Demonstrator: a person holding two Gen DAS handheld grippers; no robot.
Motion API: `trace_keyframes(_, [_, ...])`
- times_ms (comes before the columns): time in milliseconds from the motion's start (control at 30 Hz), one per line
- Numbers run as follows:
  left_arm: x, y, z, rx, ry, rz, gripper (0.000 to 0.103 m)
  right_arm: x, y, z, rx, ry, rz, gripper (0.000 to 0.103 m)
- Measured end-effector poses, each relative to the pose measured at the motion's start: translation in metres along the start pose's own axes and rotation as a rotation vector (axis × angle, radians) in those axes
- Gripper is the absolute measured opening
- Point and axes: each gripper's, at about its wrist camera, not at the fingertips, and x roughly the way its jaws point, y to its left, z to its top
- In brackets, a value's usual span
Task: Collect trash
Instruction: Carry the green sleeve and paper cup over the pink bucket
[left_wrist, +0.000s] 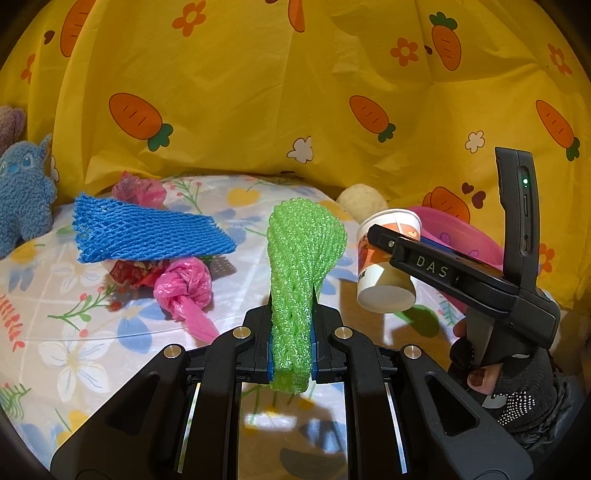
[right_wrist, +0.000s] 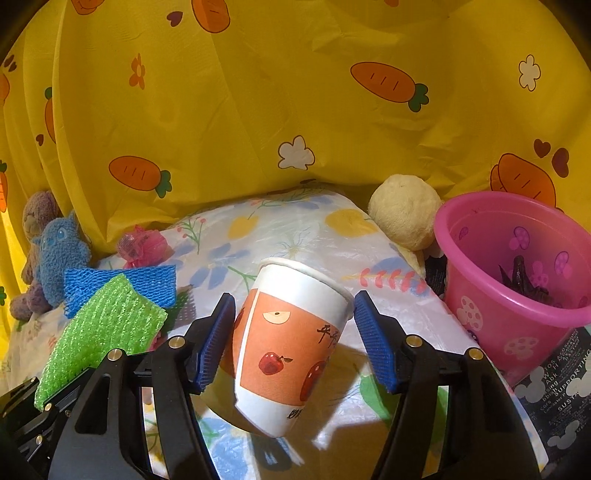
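Observation:
My left gripper (left_wrist: 291, 343) is shut on a green foam net (left_wrist: 303, 266), which stands up between its blue pads. My right gripper (right_wrist: 293, 336) has its jaws around a paper cup (right_wrist: 291, 343) printed with apples; the cup is tilted and off the table, and a gap shows at the right pad. The cup also shows in the left wrist view (left_wrist: 388, 273), held by the right gripper (left_wrist: 384, 240). A blue foam net (left_wrist: 144, 232), a knotted pink bag (left_wrist: 184, 291) and a red wrapper (left_wrist: 129, 273) lie on the floral cloth. A pink bucket (right_wrist: 509, 295) stands at right.
A blue plush (left_wrist: 22, 199) and a brown plush (right_wrist: 37, 214) sit at the far left. A cream plush ball (right_wrist: 406, 210) lies beside the bucket. A yellow carrot-print cloth (left_wrist: 295, 92) hangs behind. A black printed bag (right_wrist: 554, 384) lies at front right.

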Motion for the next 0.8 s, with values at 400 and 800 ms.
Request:
trace_keyframes(400, [0.012, -0.063, 0.044, 0.084, -0.015, -0.101, 0.012, -0.048, -0.052, 0.03, 0.051, -0.116, -0.047, 0.065])
trace_keyframes(800, [0.087, -0.157, 0.084, 0.152, 0.022, -0.307, 0.012, -0.071, -0.155, 0.061, 0.163, -0.202, -0.25, 0.065])
